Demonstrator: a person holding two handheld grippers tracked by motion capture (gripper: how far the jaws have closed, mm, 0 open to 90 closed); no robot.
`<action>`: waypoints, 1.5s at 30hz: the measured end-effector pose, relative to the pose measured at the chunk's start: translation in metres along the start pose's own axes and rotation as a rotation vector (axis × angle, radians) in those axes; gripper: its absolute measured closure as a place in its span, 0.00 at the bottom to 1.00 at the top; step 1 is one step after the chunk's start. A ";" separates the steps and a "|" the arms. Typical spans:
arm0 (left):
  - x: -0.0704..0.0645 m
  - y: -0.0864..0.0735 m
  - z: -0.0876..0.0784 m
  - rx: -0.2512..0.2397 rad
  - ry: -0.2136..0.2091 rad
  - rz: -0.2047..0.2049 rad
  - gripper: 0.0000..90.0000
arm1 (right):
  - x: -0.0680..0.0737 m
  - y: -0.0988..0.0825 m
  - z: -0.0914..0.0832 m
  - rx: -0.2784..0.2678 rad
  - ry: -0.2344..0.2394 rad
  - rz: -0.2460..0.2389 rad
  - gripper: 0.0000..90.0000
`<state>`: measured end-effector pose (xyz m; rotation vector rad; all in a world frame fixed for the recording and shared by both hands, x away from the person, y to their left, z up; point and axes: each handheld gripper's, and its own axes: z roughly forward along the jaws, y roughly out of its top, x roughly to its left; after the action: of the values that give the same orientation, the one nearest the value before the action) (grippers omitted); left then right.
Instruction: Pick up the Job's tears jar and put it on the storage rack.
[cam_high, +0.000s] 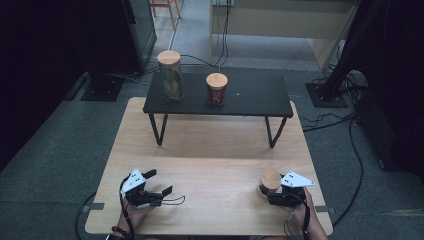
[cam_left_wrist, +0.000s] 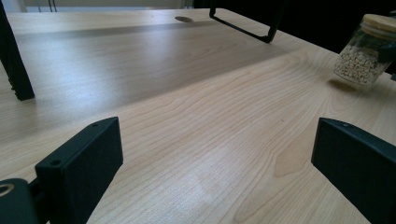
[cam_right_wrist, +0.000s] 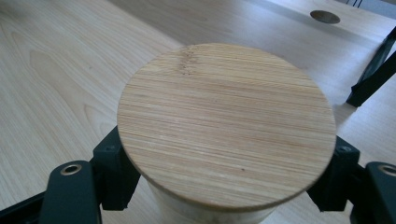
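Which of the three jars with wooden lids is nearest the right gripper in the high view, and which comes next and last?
1. The small jar, held in the right gripper at the table's near right.
2. The short jar, near the middle of the black shelf.
3. The tall jar, at the shelf's left end.

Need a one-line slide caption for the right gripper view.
Right gripper shut on a glass jar with a round bamboo lid, above the light wooden table.
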<state>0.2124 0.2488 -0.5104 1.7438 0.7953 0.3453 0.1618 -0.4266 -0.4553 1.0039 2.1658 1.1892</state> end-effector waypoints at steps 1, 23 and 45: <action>0.000 0.000 0.000 0.000 0.000 0.001 0.02 | 0.000 0.003 -0.001 -0.002 -0.001 0.001 0.28; -0.001 0.000 0.000 -0.003 0.001 0.002 0.02 | -0.008 0.066 -0.015 -0.018 0.009 -0.003 0.28; -0.002 -0.001 0.000 -0.007 0.002 0.005 0.02 | -0.017 0.126 -0.016 -0.033 -0.003 -0.001 0.28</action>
<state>0.2106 0.2482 -0.5111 1.7394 0.7903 0.3531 0.2083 -0.4029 -0.3379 0.9901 2.1373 1.2190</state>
